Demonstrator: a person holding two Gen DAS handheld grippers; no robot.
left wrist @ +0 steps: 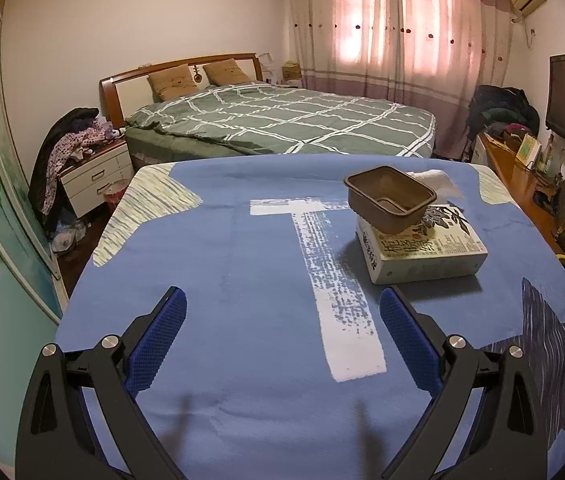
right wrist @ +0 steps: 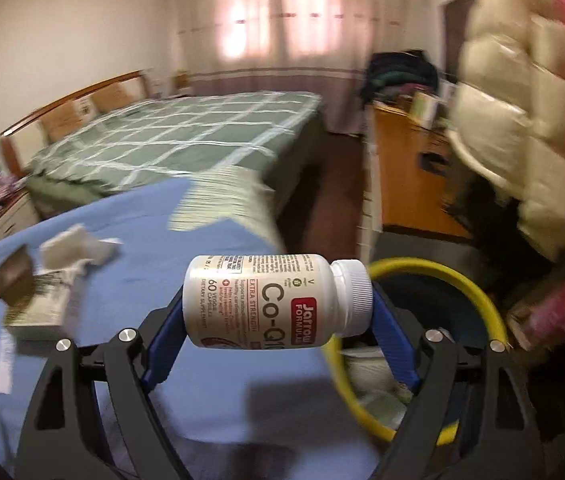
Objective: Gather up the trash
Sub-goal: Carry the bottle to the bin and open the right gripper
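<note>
Right tongs carrying a bottle toward the bin; left tongs idle.

The right gripper [right wrist: 278, 312] is clenched across a supplement bottle [right wrist: 270, 300], held sideways just beside the yellow-rimmed bin [right wrist: 478, 292], which apparently already holds paper. The left gripper [left wrist: 282, 316] hangs released over the blue tablecloth [left wrist: 242, 248]. A crumpled tissue [left wrist: 438, 182] remains behind the brown tray [left wrist: 390, 196].

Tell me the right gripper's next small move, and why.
Probably carry the pill bottle a bit further right over the yellow-rimmed bin, then open. The right gripper grips it sideways, its cap just reaching the rim, its body over the table.
</note>
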